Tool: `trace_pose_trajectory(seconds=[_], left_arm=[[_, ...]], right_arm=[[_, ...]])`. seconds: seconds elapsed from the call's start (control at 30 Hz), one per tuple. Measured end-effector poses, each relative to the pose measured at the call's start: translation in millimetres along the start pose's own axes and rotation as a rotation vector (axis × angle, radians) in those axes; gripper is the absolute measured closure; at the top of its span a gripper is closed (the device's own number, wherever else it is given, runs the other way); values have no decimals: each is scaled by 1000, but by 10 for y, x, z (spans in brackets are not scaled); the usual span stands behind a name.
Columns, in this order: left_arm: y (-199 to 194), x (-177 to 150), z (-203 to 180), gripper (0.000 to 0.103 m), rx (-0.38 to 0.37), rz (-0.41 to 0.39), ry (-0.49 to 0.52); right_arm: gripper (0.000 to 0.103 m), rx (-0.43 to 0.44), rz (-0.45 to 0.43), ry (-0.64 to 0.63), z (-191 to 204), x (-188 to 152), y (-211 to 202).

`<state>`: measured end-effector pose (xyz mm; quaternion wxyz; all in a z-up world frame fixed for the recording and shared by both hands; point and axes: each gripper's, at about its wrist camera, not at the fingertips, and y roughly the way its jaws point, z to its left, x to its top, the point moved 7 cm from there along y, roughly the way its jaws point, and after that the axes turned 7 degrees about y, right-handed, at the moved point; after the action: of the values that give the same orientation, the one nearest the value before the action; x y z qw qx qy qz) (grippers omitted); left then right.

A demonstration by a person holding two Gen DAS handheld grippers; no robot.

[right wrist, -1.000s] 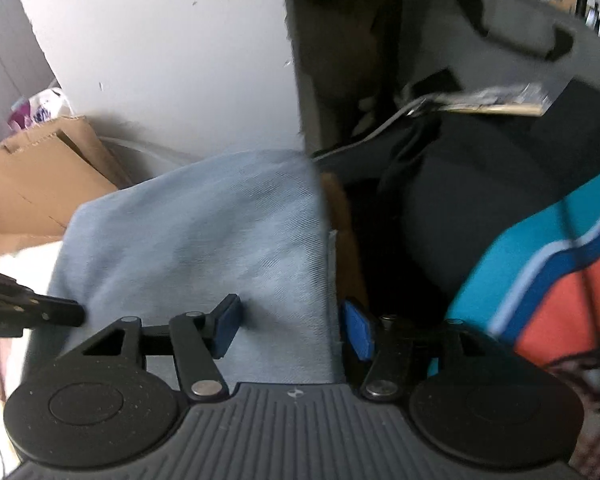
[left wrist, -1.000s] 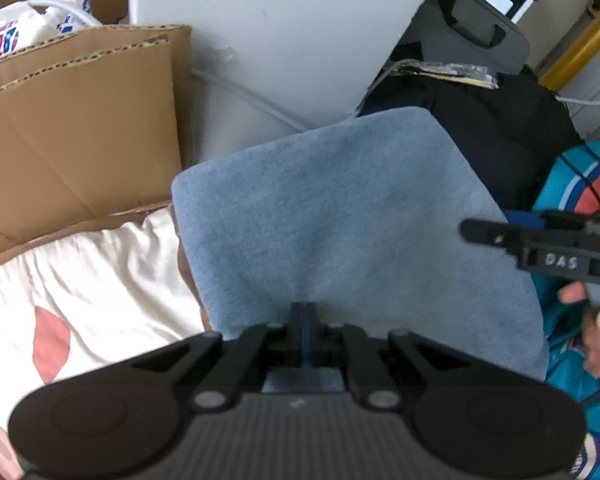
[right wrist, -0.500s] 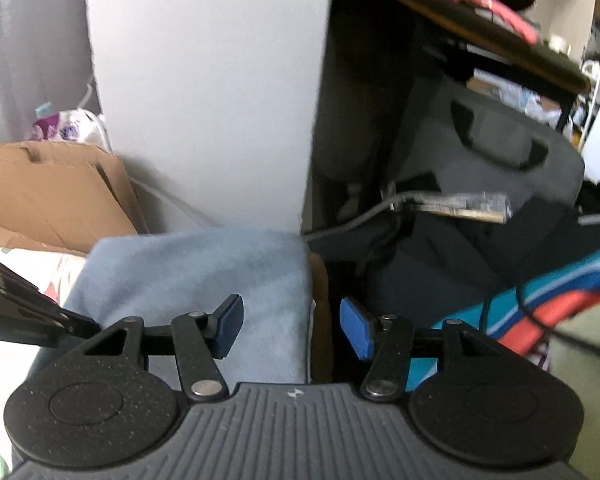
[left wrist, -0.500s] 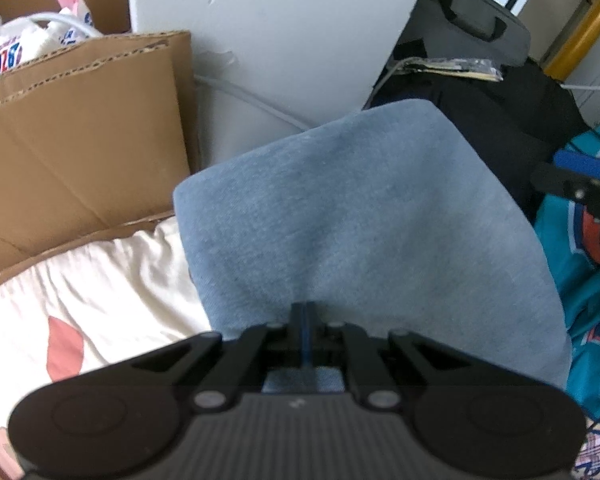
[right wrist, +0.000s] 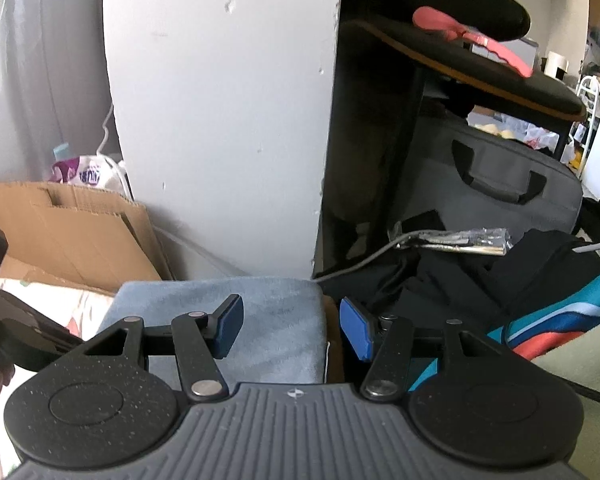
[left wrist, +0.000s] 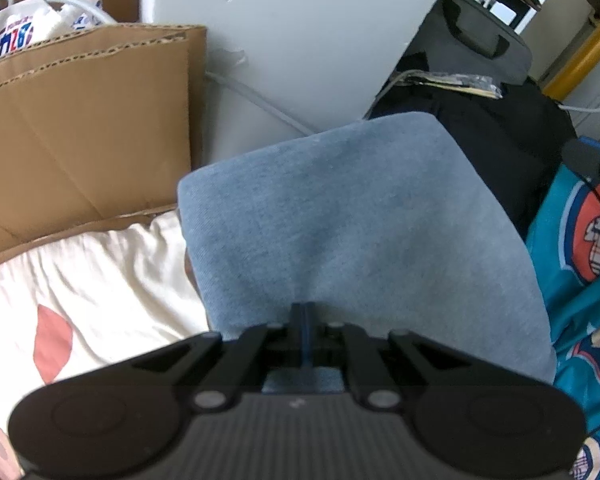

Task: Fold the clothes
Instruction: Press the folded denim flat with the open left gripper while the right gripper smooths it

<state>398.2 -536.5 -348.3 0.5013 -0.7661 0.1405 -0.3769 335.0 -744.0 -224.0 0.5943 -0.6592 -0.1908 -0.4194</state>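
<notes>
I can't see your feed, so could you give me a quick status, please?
Left gripper shut on blue garment. Right gripper open, empty, above the garment's right edge. Nothing blocking.

Barely any legible text. White plastic bag (left wrist: pixel 24 32) behind the cardboard box (left wrist: pixel 84 128) in the left wrist view has blue and red print, characters upside down or mirrored, can't make them out. Same bag (right wrist: pixel 90 174) in the right wrist view shows purple-on-white print, too small and blurred to read. Teal cloth (left wrist: pixel 580 248) carries a cartoon graphic, no readable lettering. Nothing else has labels or numbers.
</notes>
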Motion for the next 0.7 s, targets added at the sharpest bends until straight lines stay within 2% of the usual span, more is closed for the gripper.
trace_pose_trajectory(seconds=[0.27, 0.4, 0.57, 0.7], left_arm=[[-5, 11, 0, 100, 1, 5, 4], [-11, 9, -7, 100, 4, 1, 0], [-45, -3, -3, 100, -10, -9, -5], [-82, -14, -12, 100, -26, -18, -4]], right_arm=[[43, -20, -37, 39, -213, 112, -143], [47, 61, 29, 74, -118, -59, 15], [49, 105, 167, 69, 78, -488, 404], [50, 87, 242, 15, 142, -757, 589]])
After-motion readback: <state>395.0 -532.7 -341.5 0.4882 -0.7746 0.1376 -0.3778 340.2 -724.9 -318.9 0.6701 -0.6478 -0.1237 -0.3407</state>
